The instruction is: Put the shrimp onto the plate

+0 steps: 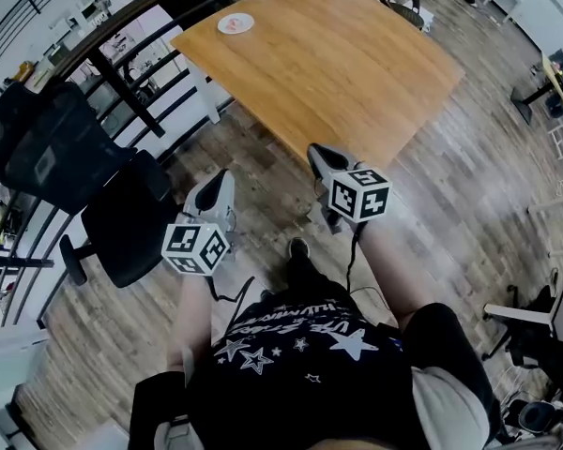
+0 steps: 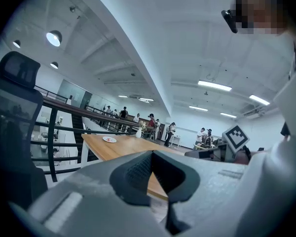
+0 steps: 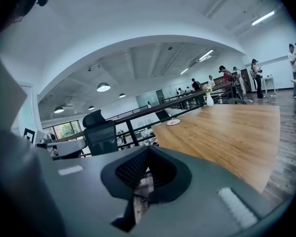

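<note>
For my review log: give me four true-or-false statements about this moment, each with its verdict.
1. The plate sits near a far corner of the table. True.
2. The right claw holds a shrimp. False: it is shut with nothing in it.
3. The left claw is wide open. False: it is shut and empty.
4. A black chair stands by the railing at the person's left. True.
</note>
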Demonstrator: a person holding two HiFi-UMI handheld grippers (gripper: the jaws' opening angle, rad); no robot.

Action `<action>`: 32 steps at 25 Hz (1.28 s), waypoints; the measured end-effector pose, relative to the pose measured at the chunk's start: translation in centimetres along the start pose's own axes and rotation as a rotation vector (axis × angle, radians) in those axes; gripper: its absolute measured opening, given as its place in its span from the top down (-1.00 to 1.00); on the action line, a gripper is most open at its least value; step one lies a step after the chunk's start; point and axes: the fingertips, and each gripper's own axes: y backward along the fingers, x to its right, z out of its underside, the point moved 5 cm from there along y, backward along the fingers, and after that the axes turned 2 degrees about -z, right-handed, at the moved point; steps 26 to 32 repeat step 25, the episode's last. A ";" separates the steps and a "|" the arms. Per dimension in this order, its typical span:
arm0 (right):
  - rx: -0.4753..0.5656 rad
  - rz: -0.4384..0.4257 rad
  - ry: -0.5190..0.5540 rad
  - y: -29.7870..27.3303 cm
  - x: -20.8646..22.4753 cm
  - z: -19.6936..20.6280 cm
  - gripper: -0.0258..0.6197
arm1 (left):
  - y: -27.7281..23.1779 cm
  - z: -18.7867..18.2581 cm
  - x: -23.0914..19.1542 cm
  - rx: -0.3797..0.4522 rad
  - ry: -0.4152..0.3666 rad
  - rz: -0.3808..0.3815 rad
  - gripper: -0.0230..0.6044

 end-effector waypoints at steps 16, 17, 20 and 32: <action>0.073 -0.012 0.020 5.9 -8.8 4.0 0.92 | 9.8 2.2 1.1 0.003 -0.001 0.022 0.92; 0.077 -0.014 0.021 6.1 -9.2 4.3 0.92 | 10.2 2.4 1.1 0.002 0.001 0.023 0.92; 0.088 -0.021 0.025 7.3 -9.9 4.6 0.92 | 11.2 2.5 1.9 0.003 0.000 0.028 0.92; 0.087 -0.023 0.018 10.3 -10.5 4.9 0.92 | 12.7 2.3 4.7 -0.005 -0.010 0.039 0.92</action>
